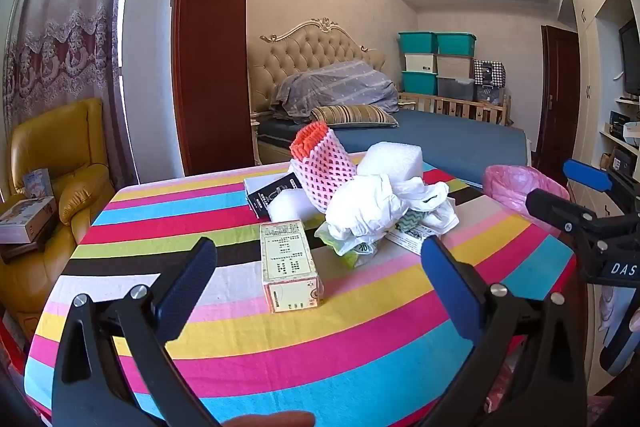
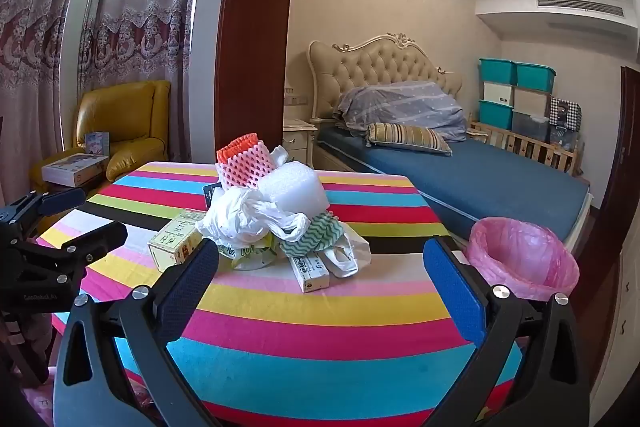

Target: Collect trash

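Note:
A heap of trash lies on the striped tablecloth [image 1: 360,347] [image 2: 320,339]: a crumpled white plastic bag [image 1: 368,207] [image 2: 248,215], a pink foam net [image 1: 324,163] [image 2: 244,163], a white foam block [image 1: 394,157] [image 2: 292,187], a black box [image 1: 272,193] and a small carton [image 2: 310,271]. A yellowish carton [image 1: 290,267] [image 2: 176,243] stands nearest. My left gripper [image 1: 318,247] [image 2: 92,213] is open just short of that carton, touching nothing. My right gripper [image 2: 320,251] [image 1: 560,187] is open in front of the heap, empty. A pink-lined bin [image 1: 516,183] [image 2: 520,259] stands at the table's right edge.
A yellow armchair [image 1: 60,179] [image 2: 124,123] with boxes on it stands left of the table. Behind the table are a dark wooden pillar [image 1: 212,47] [image 2: 256,39] and a bed [image 1: 460,139] [image 2: 480,179]. Stacked storage bins [image 1: 436,67] line the far wall.

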Motion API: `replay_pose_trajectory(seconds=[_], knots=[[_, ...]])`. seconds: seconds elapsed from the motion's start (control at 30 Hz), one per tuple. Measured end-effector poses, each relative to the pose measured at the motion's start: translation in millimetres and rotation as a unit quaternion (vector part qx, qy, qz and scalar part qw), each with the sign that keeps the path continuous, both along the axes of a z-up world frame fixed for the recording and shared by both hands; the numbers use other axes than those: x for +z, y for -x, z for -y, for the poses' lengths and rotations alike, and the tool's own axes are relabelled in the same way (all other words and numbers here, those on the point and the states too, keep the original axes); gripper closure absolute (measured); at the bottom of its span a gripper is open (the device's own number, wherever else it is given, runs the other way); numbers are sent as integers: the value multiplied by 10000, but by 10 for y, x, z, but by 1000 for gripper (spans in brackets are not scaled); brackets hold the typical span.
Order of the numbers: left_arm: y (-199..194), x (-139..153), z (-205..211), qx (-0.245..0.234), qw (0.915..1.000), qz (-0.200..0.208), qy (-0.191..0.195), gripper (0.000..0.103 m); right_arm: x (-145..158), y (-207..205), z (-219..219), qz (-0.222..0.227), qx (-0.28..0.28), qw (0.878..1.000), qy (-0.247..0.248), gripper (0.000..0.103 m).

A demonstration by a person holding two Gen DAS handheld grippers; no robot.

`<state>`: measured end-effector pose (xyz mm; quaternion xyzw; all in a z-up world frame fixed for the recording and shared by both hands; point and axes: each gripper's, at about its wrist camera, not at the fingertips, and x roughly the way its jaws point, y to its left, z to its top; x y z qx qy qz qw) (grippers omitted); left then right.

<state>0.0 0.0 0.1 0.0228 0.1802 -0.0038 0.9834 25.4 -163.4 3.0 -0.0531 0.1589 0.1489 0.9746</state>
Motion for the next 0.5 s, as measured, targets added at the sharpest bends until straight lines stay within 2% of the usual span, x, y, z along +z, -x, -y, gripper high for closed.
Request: replay_pose_trajectory(seconds=[0.5], knots=[[-23,-21,-18,-28,10000,-10,77,4,-46,-2,-16,-51,-24,10000,28,7]])
